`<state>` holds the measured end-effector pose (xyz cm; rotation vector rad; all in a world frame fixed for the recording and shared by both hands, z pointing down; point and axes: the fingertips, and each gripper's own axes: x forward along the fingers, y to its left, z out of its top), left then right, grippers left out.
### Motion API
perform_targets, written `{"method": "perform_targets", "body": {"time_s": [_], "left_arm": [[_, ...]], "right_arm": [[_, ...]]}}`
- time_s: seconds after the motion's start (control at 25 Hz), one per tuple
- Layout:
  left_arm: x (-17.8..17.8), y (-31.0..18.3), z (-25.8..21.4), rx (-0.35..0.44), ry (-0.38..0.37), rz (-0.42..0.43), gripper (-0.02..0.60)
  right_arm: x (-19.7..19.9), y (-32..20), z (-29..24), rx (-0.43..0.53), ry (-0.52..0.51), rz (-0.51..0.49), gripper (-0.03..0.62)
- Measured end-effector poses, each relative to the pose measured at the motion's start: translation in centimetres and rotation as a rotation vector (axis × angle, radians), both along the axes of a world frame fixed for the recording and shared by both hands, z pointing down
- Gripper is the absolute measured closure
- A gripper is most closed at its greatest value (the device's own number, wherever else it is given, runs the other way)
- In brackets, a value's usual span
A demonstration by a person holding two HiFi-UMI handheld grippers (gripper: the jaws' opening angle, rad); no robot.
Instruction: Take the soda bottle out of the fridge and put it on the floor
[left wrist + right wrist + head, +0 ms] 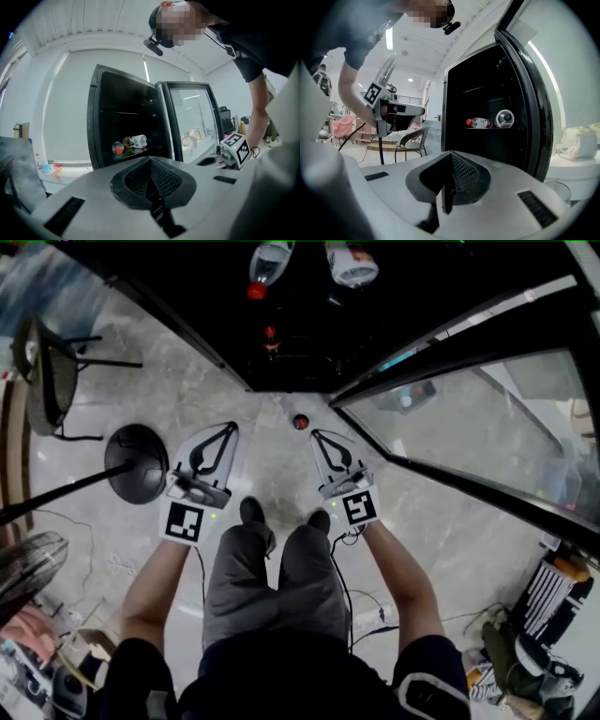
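Observation:
The fridge (309,324) stands open ahead, its inside dark. Two bottles lie on a shelf: a clear one with a red cap (265,266) and a second beside it (352,263). They also show in the left gripper view as bottles (133,141) and in the right gripper view as the red-capped bottle (480,123). On the floor by the fridge's foot stands a small dark round thing with a red top (300,421), likely a bottle seen from above. My left gripper (230,427) and right gripper (316,434) hover over the floor either side of it, both shut and holding nothing.
The glass fridge door (469,418) swings open to the right. At left are a fan stand's round base (137,463), a chair (47,371) and a floor fan (23,563). Cables and bags (525,643) lie at the right. The person's shoes (251,512) are just behind the grippers.

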<state>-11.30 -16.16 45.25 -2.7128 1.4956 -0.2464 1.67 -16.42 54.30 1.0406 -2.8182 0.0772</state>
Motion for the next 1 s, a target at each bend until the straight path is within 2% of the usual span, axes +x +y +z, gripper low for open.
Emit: {"method": "perform_targets", "body": {"time_s": [0.2, 0.36, 0.72, 1.0], "left_arm": [[-0.5, 0.4, -6.7, -0.010, 0.017, -0.042, 0.558], [-0.8, 0.7, -12.0, -0.014, 0.029, -0.086, 0.558], [-0.2, 1.3, -23.0, 0.039, 0.036, -0.121, 0.558], [1.0, 2.1, -29.3, 0.069, 0.044, -0.154, 0.558]], "right_arm": [[0.9, 0.1, -7.9, 0.017, 0.023, 0.040, 0.575], [1.2, 0.2, -15.6, 0.059, -0.011, 0.063, 0.576], [2.7, 1.9, -27.4, 0.071, -0.013, 0.083, 0.576], [4.4, 2.6, -34.6, 0.084, -0.052, 0.095, 0.576]]}}
